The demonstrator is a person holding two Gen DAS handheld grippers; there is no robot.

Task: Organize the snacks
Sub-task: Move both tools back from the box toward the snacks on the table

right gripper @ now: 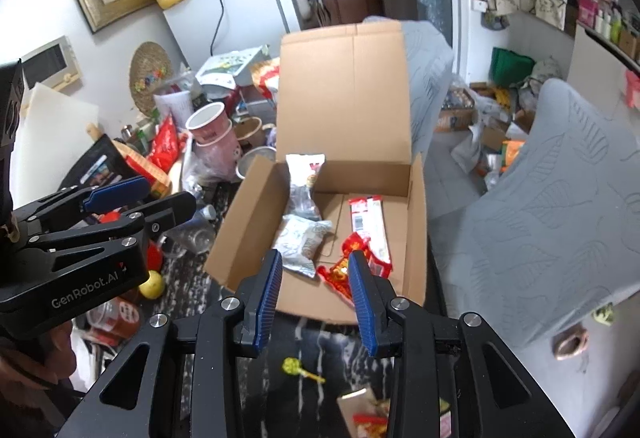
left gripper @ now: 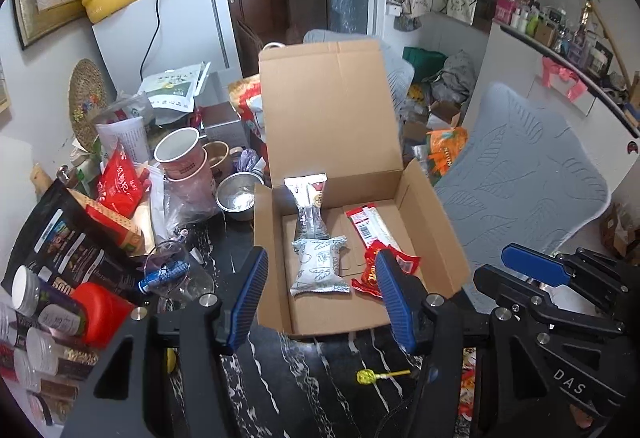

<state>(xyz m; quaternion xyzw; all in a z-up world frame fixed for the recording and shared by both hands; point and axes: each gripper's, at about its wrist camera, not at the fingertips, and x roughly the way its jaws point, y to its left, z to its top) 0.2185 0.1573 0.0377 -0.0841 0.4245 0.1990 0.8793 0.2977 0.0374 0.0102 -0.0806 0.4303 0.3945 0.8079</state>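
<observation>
Black marble table (left gripper: pixel 288 378) holds an open cardboard box (left gripper: pixel 436 238) mid-frame, containing four snack packets (left gripper: pixel 320 270). Left gripper (left gripper: pixel 320 294) and right gripper (right gripper: pixel 314 298) hover spread, empty.

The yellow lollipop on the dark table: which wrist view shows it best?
The left wrist view: the yellow lollipop lies whole, head and stick, in front of the cardboard box, between the gripper frames. The right wrist view shows it too, but blurrier and more distorted near the lower edge.
</observation>
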